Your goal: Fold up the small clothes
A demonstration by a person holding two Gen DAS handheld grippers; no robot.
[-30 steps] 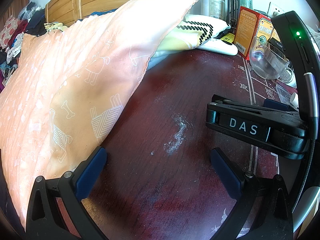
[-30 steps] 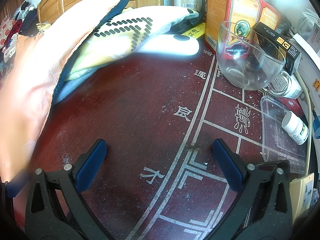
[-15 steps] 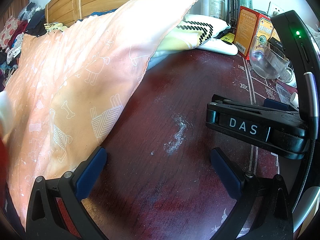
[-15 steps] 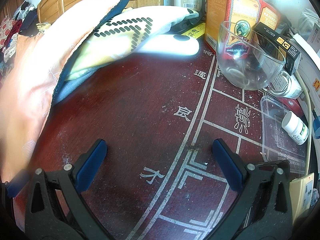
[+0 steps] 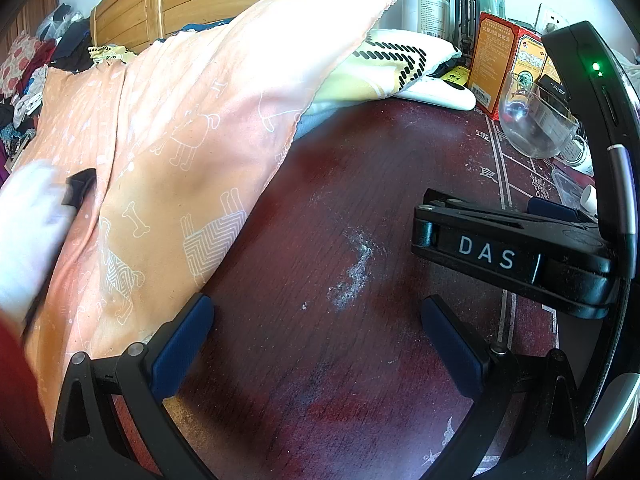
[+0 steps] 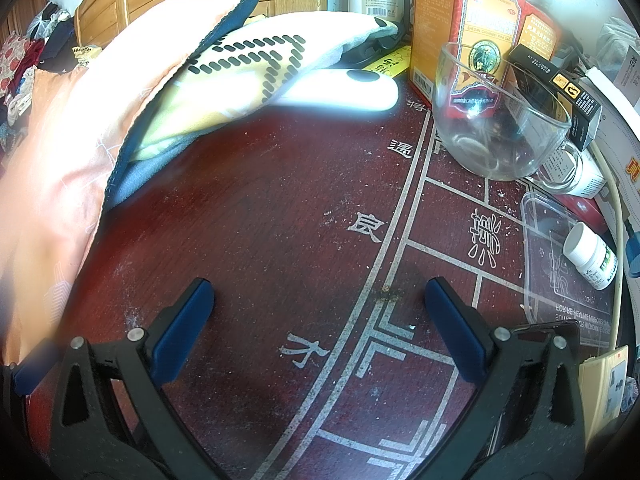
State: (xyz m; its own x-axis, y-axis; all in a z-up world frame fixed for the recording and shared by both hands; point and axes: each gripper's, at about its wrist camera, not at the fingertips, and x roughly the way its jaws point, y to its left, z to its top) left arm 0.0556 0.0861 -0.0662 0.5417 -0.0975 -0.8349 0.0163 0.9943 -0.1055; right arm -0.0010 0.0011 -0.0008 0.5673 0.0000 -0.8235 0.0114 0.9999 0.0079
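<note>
My left gripper (image 5: 316,312) rests open just above a dark red table (image 5: 340,208), with nothing between its blue pads. An orange fabric printed with dogs and bones (image 5: 180,140) lies to its left, its edge close to the left finger. A blurred white thing with a black part (image 5: 36,224) shows at the far left over that fabric. My right gripper (image 6: 320,296) is also open and empty over the table's white line pattern (image 6: 384,264). A yellow and white cushion with black dashes (image 6: 240,80) lies behind.
A glass cup (image 6: 500,120), orange boxes (image 6: 480,20), a white oblong device (image 6: 340,92), a pill bottle (image 6: 592,256) and a clear plastic lid (image 6: 552,240) crowd the right side. A black unit marked DAS (image 5: 500,256) sits right of my left gripper. Piled clothes (image 5: 28,64) lie far left.
A blurred white thing with a black part has come in from the left edge of the left wrist view, over the orange fabric. Both grippers have stayed still.
</note>
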